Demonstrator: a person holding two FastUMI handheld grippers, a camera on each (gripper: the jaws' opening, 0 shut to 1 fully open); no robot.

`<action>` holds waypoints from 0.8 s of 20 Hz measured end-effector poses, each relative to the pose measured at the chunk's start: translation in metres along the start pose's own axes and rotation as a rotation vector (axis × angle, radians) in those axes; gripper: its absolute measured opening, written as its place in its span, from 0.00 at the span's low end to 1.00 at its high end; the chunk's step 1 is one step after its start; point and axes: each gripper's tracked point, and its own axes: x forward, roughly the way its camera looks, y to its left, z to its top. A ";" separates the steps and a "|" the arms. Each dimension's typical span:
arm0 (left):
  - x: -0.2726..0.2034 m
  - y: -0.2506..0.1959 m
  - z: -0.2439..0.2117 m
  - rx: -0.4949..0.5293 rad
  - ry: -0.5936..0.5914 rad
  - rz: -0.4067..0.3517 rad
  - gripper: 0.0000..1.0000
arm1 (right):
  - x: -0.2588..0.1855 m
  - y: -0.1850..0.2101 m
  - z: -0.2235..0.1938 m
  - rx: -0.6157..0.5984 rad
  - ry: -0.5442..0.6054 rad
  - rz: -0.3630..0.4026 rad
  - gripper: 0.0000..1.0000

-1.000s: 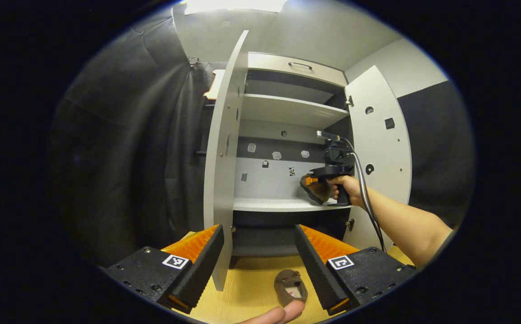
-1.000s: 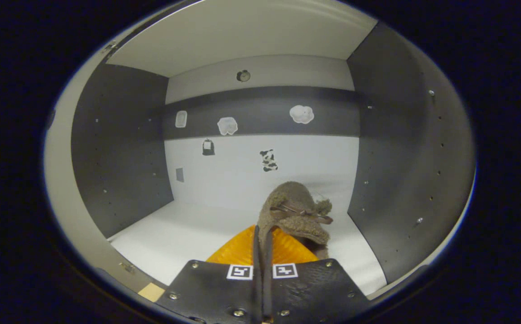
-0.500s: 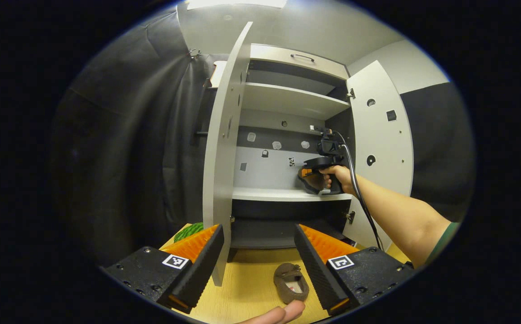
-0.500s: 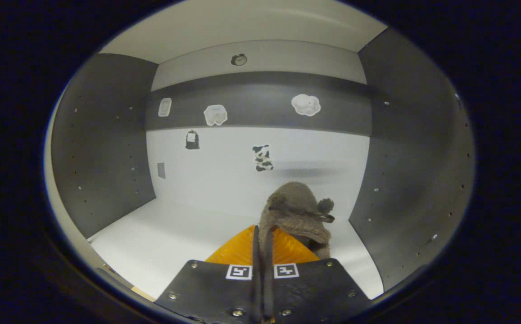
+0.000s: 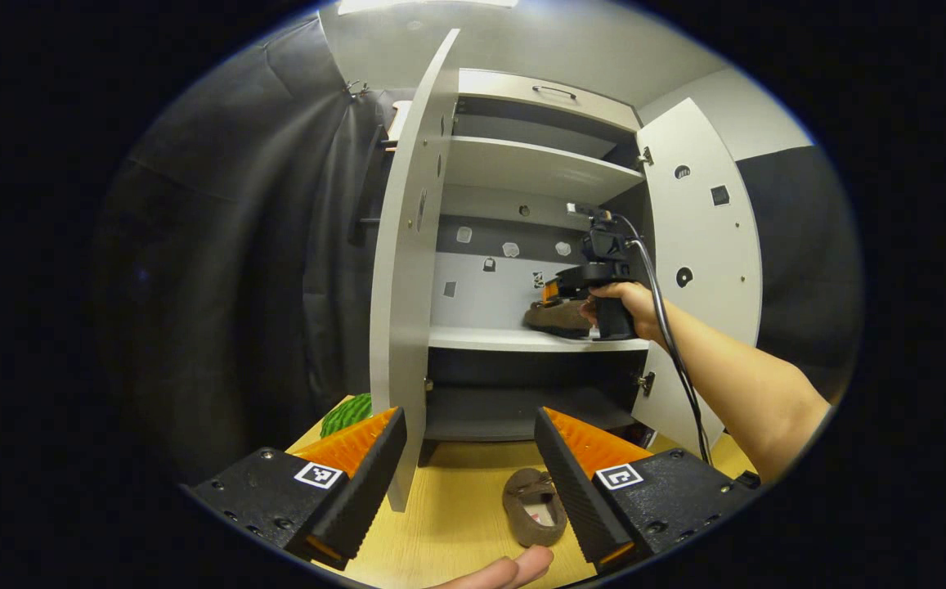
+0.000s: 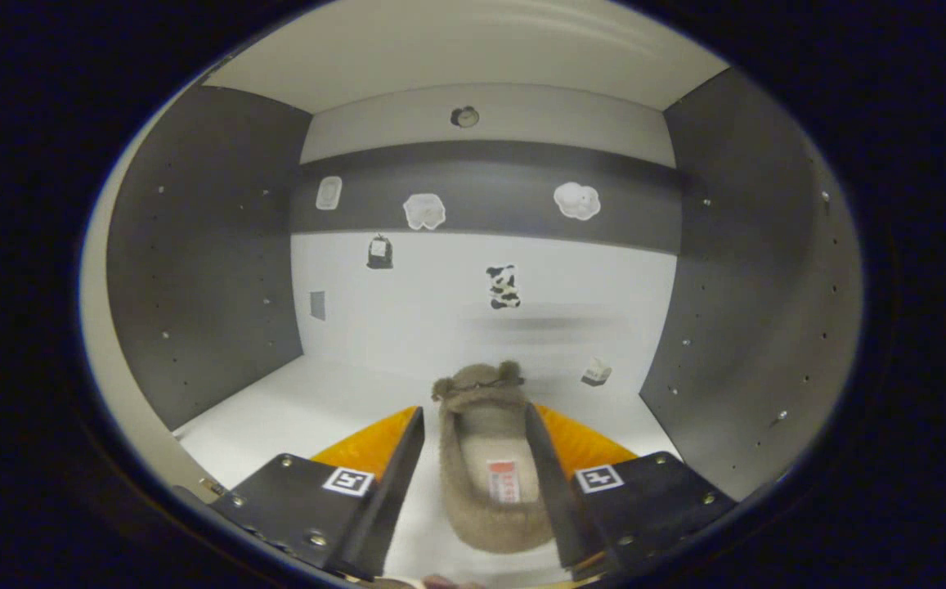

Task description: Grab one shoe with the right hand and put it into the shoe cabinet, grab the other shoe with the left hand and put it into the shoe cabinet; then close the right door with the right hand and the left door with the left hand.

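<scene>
A brown fuzzy shoe [image 6: 485, 458] lies flat on the white middle shelf [image 6: 309, 409] of the shoe cabinet, between the spread fingers of my right gripper [image 6: 473, 483], which is open. In the left gripper view that shoe [image 5: 554, 317] rests on the shelf [image 5: 481, 338] under the right gripper [image 5: 579, 286], held by a hand. The second brown shoe [image 5: 534, 507] lies on the wooden floor [image 5: 448, 523] in front of the cabinet, just left of the right finger of my open left gripper [image 5: 468, 483]. Both cabinet doors, left [image 5: 407, 286] and right [image 5: 706, 262], stand open.
A green object [image 5: 347, 415] lies on the floor left of the left door. The cabinet has an upper shelf [image 5: 530, 168] and a dark lower compartment [image 5: 522, 401]. Small stickers dot the back wall [image 6: 481, 294]. A fingertip [image 5: 505, 570] shows at the bottom edge.
My right gripper has opened and let go of the shoe, which now lies flat on the shelf instead of hanging from shut fingers. The left gripper has tilted down slightly.
</scene>
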 end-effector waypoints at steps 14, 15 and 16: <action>0.025 -0.039 -0.077 -0.021 0.140 -0.049 0.97 | -0.246 -0.001 -0.050 0.027 -0.138 0.066 0.94; 0.030 -0.042 -0.089 -0.025 0.166 -0.060 0.94 | -0.266 -0.003 -0.060 0.020 -0.142 0.069 0.96; 0.036 -0.043 -0.099 -0.029 0.188 -0.055 0.94 | -0.283 -0.006 -0.070 0.018 -0.139 0.064 0.96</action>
